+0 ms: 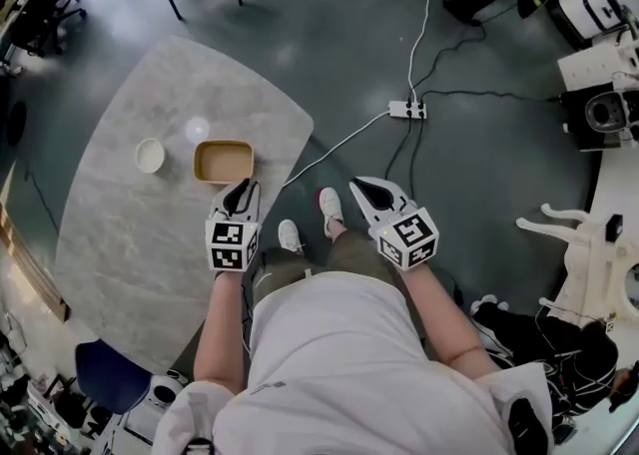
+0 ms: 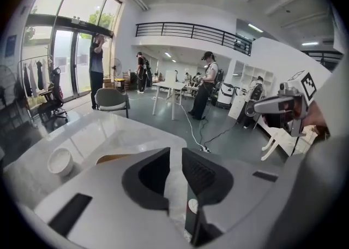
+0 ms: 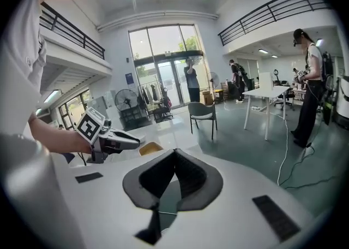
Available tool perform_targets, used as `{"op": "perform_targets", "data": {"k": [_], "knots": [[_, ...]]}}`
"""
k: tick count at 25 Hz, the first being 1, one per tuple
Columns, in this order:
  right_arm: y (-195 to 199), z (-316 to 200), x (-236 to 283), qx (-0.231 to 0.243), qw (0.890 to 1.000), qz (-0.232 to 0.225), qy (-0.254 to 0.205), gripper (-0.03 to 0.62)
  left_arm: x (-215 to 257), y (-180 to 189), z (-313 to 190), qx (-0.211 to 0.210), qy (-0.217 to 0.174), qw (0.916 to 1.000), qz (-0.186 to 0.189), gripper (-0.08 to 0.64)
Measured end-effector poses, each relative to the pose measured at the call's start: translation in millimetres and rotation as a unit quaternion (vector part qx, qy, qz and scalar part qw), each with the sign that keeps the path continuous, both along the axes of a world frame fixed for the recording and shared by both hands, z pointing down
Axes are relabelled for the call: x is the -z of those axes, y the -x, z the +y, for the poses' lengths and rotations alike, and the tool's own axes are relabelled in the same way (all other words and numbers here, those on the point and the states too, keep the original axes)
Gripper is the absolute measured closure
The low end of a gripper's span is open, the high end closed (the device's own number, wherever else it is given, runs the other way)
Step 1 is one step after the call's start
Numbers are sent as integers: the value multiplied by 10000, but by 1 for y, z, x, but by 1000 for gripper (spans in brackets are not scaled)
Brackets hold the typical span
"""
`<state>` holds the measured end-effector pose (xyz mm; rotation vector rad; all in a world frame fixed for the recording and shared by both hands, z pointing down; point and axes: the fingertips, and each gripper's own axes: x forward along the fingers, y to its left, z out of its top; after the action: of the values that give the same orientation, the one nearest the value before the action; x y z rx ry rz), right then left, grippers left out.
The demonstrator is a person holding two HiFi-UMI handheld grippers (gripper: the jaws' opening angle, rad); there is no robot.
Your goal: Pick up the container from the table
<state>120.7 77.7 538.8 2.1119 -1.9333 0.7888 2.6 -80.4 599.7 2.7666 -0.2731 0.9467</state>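
Left tongs point(image 1: 240, 188), slightly apart and empty, aim at the container point(image 1: 223, 161) (likely for its near rim); right tongs point(image 1: 361, 187) rest together, idle.

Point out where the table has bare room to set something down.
Bare: the near stretch of the table, left of the left gripper; also its far end beyond the pale round disc. Crowded: white bowl, disc and tan container cluster by the right edge.

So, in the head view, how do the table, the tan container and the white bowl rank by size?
1. Table
2. Tan container
3. White bowl
Both sit on that table, so nearness barely matters.
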Motion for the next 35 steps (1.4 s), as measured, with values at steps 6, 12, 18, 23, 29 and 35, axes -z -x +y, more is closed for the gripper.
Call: {"op": "perform_targets", "data": {"k": [6, 12, 18, 23, 29, 35], "knots": [[-22, -22, -19, 334, 9993, 3, 157, 580, -44, -3, -21, 488, 138, 9983, -305, 478], [-42, -33, -33, 553, 9978, 16, 356, 580, -89, -11, -35, 698, 204, 9949, -699, 441], [-58, -38, -38, 704, 9963, 50, 491, 580, -124, -16, -42, 810, 241, 9905, -1082, 411], [-70, -35, -45, 844, 9946, 42, 608, 580, -149, -15, -42, 909, 152, 9845, -1491, 408], [-84, -35, -48, 1049, 9922, 63, 664, 580, -166, -8, -44, 1149, -18, 9755, -1874, 411], [-90, -40, -50, 1222, 9904, 44, 643, 580, -167, -7, -48, 1327, -166, 9711, -1977, 479]]}}
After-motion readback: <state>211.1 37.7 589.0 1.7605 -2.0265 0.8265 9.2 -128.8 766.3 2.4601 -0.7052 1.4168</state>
